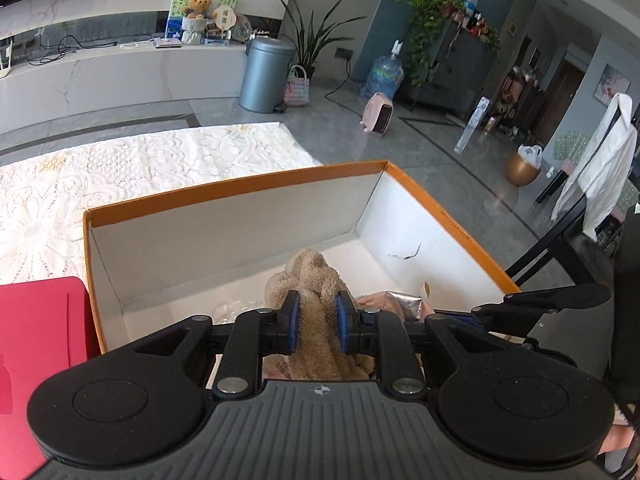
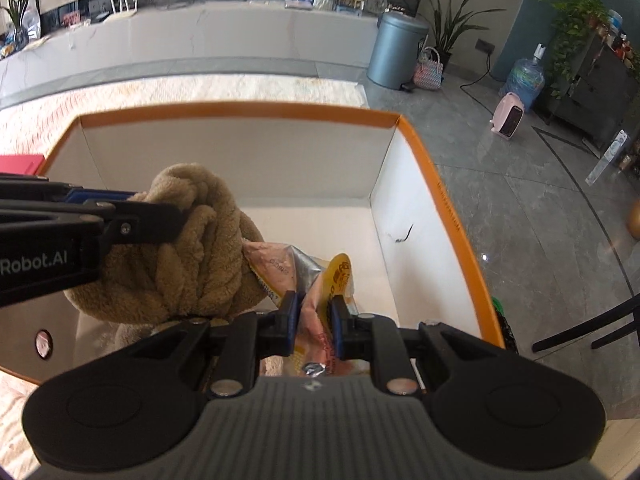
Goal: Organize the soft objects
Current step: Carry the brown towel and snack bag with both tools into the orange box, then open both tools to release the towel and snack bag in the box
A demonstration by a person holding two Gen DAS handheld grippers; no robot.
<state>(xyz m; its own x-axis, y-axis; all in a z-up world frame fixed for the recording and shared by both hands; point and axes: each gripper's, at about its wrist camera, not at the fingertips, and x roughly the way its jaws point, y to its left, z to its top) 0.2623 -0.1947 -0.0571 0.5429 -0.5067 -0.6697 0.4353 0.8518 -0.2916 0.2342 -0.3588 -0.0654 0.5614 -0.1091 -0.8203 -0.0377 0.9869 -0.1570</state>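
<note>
My left gripper [image 1: 318, 320] is shut on a bunched tan fleece cloth [image 1: 308, 280] and holds it over the open orange-rimmed white box [image 1: 240, 192]. The right wrist view shows the same cloth [image 2: 192, 248] clamped in the left gripper [image 2: 176, 216], which reaches in from the left. My right gripper [image 2: 314, 320] is shut on a pink and yellow foil snack bag [image 2: 316, 280] just inside the box [image 2: 240, 110], to the right of the cloth. The bag [image 1: 392, 302] also shows in the left wrist view beside the right gripper's finger [image 1: 560, 296].
A red object [image 1: 40, 340] lies left of the box. The box sits on a white lace cloth [image 1: 140, 160]. A black chair [image 1: 560, 240] stands to the right. Grey tiled floor holds a bin [image 1: 268, 74], a pink heater [image 1: 380, 114] and a water jug [image 1: 386, 74].
</note>
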